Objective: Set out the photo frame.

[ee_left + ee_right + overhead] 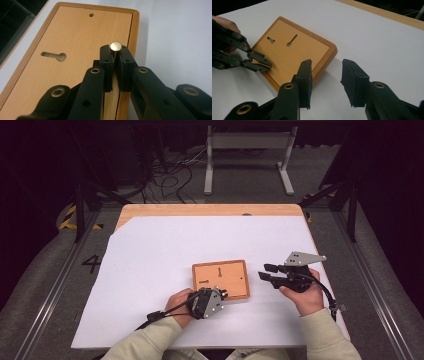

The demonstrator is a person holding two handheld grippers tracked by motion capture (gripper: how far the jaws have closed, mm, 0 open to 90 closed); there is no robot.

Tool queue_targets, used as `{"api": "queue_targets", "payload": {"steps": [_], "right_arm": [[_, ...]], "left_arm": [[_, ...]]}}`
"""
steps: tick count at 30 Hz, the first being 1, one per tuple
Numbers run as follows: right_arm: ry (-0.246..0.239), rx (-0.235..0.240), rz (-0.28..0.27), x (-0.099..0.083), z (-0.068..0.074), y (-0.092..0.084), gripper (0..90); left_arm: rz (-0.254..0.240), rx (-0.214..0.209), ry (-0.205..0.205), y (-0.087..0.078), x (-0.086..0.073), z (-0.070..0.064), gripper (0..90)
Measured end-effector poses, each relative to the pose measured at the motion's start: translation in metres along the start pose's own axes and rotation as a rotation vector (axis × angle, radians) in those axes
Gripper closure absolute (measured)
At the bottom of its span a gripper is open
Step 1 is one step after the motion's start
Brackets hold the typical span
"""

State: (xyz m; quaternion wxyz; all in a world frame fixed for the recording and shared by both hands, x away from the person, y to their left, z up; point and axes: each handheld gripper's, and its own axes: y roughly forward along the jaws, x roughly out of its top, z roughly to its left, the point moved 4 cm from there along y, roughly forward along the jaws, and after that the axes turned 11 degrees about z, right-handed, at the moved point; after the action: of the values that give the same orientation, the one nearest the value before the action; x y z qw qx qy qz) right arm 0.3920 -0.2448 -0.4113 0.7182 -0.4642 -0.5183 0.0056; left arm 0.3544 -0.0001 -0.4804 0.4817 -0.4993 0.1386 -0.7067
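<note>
Here, reading from left to right, the left gripper is clenched on a small metal pin, a short cylinder with a flat, polished round end that stands proud of the black pads in the left gripper view; the pin is held over the near edge of the wooden board, beside its raised rim. Judged by its size and sheen, the pin is light, stiff and smooth, so it is liable to slip or roll if the clamp eases; the sound hold is across its shaft, as now, with the end left free. The board is a flat rectangular panel of pale, fine-grained veneer inside a darker rounded frame, lying flat near the middle of the white sheet that covers the table. Two keyhole-shaped slots, each a round bore joined to a narrow channel, and one small round hole are cut in its face. The board looks rigid and moderately heavy for its size, and would best be gripped by the frame edge. Further right, the right gripper hovers just beside the board's right edge, its jaws parted with nothing between them.
</note>
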Motion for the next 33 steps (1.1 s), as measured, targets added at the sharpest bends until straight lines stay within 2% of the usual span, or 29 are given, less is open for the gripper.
{"api": "queue_targets", "payload": {"steps": [6,12,15,19,24,25,28,33], "right_arm": [[-0.006,0.025,0.013,0.005,0.003,0.003,58.1],[-0.023,0.059,0.039,0.011,0.009,0.012,51.2],[-0.015,0.086,0.066,0.015,0.01,0.021,46.2],[0.024,0.112,0.113,0.021,0.008,0.033,38.3],[0.072,0.154,0.188,0.025,0.003,0.048,28.3],[0.072,0.154,0.188,0.025,0.003,0.048,28.3],[0.113,0.191,0.222,0.027,-0.002,0.059,25.2],[0.145,0.245,0.245,0.032,-0.008,0.074,24.2]], "left_arm": [[-0.005,0.036,0.013,-0.001,0.0,-0.005,84.3],[-0.004,0.062,0.032,-0.001,0.0,-0.008,84.2],[-0.001,0.07,0.034,-0.002,0.0,-0.009,84.2],[-0.003,0.092,0.042,-0.002,0.0,-0.011,84.2],[-0.006,0.093,0.039,-0.002,0.0,-0.012,84.2],[-0.006,0.093,0.039,-0.002,0.0,-0.012,84.2],[-0.006,0.097,0.042,-0.002,0.0,-0.012,84.1],[-0.007,0.095,0.04,-0.002,-0.001,-0.012,84.2]]}}
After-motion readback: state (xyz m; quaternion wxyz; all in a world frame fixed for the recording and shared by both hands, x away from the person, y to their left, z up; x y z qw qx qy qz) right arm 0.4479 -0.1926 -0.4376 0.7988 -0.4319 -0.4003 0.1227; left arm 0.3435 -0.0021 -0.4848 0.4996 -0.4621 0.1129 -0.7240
